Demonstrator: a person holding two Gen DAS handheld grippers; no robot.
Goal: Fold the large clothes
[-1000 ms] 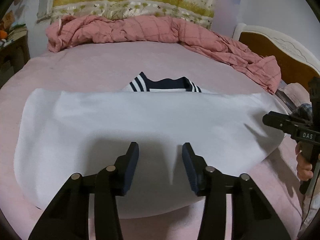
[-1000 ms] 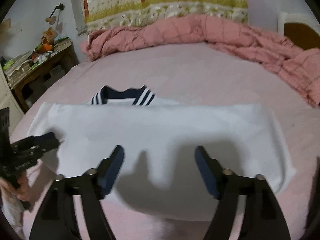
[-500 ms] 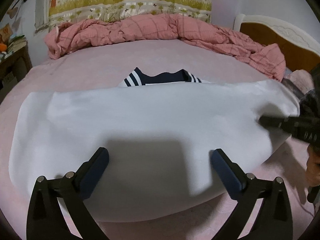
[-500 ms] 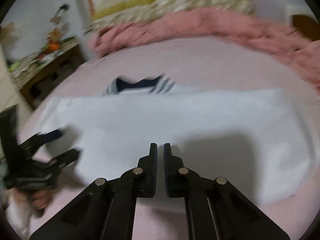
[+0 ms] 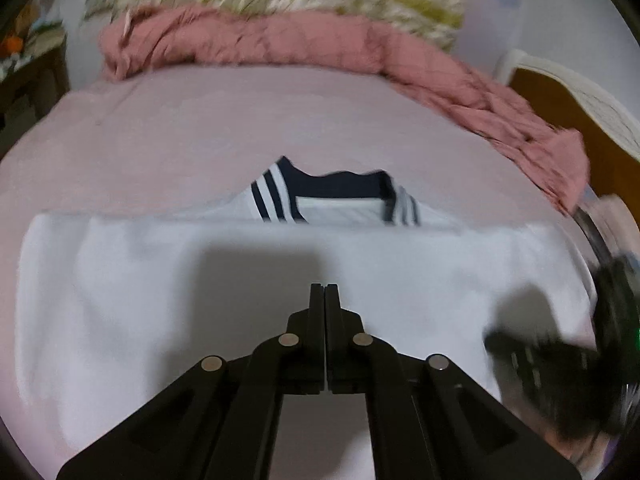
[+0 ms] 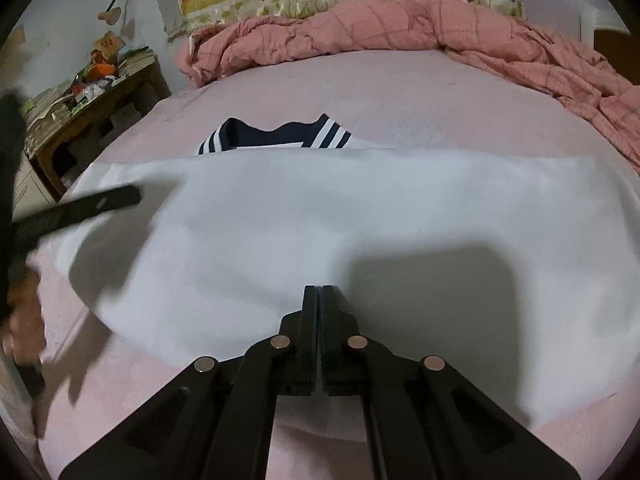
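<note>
A white fabric garment with a navy collar edged in white stripes (image 5: 280, 280) lies flat across the pink bedsheet (image 5: 180, 120), folded into a wide band. It spreads directly ahead of and beneath both pairs of fingers, and the striped collar (image 6: 276, 138) peeks out beyond its far edge.

The left gripper (image 5: 324, 292) hovers over the middle of the white cloth with its two black fingers pressed together, tips meeting; nothing shows between them. The right gripper (image 6: 319, 292) is likewise closed tight, fingers touching along their length, over the near edge of the cloth, with no fabric visibly pinched.

Past the collar, a rumpled pink checked quilt (image 6: 380, 28) is bunched along the far side of the bed. To the left of the right gripper's fingers stands a cluttered wooden side table (image 6: 92, 92).
</note>
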